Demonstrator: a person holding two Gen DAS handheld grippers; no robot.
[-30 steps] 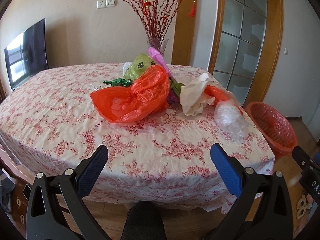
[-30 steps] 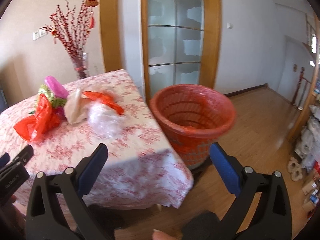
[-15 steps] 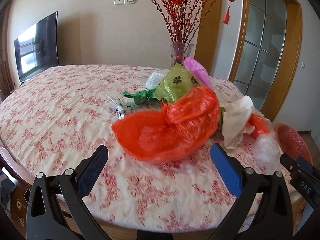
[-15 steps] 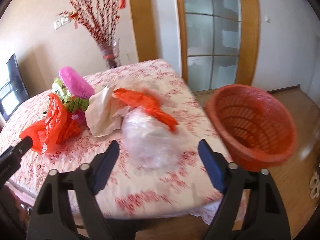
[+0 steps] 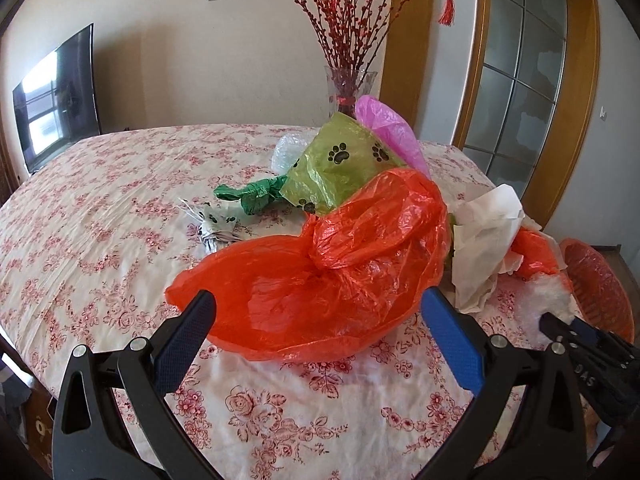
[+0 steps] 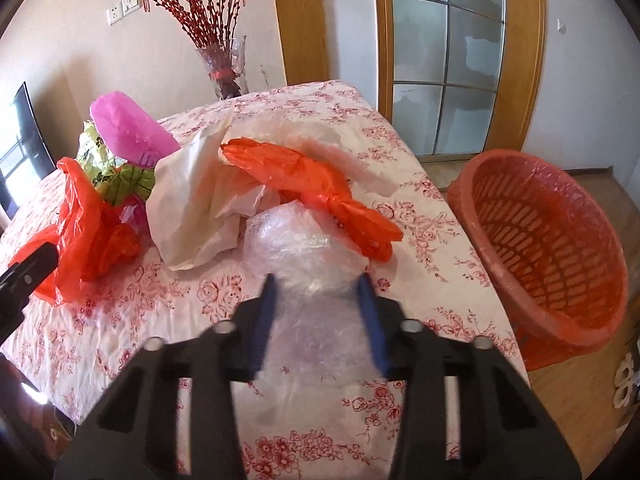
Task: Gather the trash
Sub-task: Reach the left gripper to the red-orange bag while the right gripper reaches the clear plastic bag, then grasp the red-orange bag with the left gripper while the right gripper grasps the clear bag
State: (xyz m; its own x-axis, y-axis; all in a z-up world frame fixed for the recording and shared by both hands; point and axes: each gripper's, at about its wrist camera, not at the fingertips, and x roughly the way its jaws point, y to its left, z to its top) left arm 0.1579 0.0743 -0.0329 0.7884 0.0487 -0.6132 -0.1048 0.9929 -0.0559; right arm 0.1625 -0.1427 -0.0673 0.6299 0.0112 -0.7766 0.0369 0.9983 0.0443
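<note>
Crumpled trash lies on a table with a floral cloth (image 5: 100,200). A large orange plastic bag (image 5: 320,280) sits just beyond my left gripper (image 5: 318,300), whose jaws stand wide open and empty. Behind it lie a green paw-print bag (image 5: 340,164), a pink bag (image 5: 388,128), a knotted dark green bag (image 5: 256,194) and white paper (image 5: 484,240). My right gripper (image 6: 316,280) is closing, and its pads press both sides of a clear bubble wrap wad (image 6: 304,248). A smaller orange bag (image 6: 312,176) lies just behind the wad.
An orange-lined basket (image 6: 560,240) stands on the wooden floor off the table's right edge. A glass vase of red branches (image 5: 350,88) stands at the table's far side. A TV (image 5: 56,96) hangs on the left wall, and a glass door is behind.
Both grippers moved in over the table toward the trash. The right gripper swung from the basket to the bubble wrap and narrowed its jaws around it. The left stayed open.
</note>
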